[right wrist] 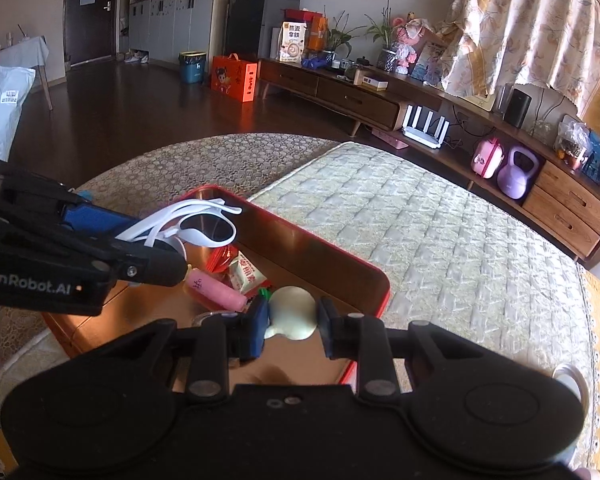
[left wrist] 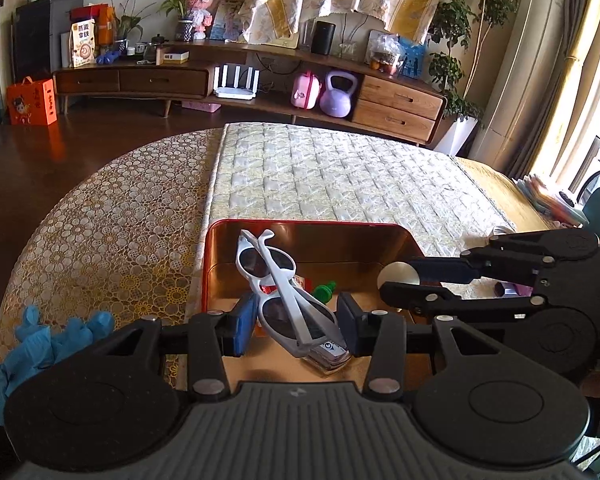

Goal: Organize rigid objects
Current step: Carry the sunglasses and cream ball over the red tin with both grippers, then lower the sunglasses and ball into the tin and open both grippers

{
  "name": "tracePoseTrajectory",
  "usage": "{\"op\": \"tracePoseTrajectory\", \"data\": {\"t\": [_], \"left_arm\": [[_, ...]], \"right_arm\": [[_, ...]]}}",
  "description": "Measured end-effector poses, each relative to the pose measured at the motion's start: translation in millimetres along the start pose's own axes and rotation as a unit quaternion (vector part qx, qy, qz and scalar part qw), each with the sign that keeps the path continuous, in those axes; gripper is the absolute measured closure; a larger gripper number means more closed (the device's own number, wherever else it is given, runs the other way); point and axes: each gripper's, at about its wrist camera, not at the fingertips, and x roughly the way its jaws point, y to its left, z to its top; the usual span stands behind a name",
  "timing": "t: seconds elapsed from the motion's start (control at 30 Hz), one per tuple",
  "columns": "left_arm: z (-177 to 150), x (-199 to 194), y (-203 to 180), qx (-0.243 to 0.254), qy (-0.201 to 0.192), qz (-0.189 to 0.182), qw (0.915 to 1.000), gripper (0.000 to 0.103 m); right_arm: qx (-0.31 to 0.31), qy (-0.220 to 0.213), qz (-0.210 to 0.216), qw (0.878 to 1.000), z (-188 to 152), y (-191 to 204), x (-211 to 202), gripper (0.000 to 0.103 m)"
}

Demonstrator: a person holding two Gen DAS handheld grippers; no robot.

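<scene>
White sunglasses [left wrist: 284, 292] with dark lenses sit between the fingers [left wrist: 244, 326] of the left gripper [left wrist: 298, 326]. The arms of the sunglasses are folded and point up and away. The fingers are set narrow, one on each side of the lower lens. I cannot tell if they really squeeze it. The sunglasses hang over a red tin box [left wrist: 300, 225] with a shiny copper inside.

A round cream-colored thing [right wrist: 292, 312] sits between the fingers [right wrist: 256, 332] of the right gripper [right wrist: 292, 330]. The fingers press it on both sides and hold it. It hangs over the near part of the same red tin box. In the left wrist view it shows as a pale disc at the tip of the right gripper, at the right side of the box.

Inside the box lie a pink tube [right wrist: 216, 286], a red and white snack packet [right wrist: 246, 274] and a small green thing [left wrist: 324, 291]. A small clear packet [left wrist: 328, 354] lies just under the sunglasses.

The box stands on a pale quilted mat [left wrist: 340, 176]. The mat lies on a round surface [left wrist: 112, 216] with a gold lace cloth. Blue gloves [left wrist: 40, 344] lie at the left edge of the surface.

Behind it is a dark wood floor. A long wooden cabinet [left wrist: 396, 108] stands by the wall. On its low shelf are a purple kettlebell [left wrist: 338, 94], a pink case [left wrist: 306, 90] and a white router [left wrist: 236, 82].
</scene>
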Motion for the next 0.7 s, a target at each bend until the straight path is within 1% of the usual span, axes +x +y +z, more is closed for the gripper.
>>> {"op": "tracePoseTrajectory", "data": {"t": [0.27,0.7], "left_arm": [[-6,10,8,0.002,0.009,-0.004,1.0,0.06],[-11,22,11,-0.005,0.024,-0.002,0.9997,0.06]], "right_arm": [[-0.018,0.023,0.013,0.999,2,-3,25,0.076],[-0.017,0.055,-0.003,0.998,4,-1,50,0.076]]}}
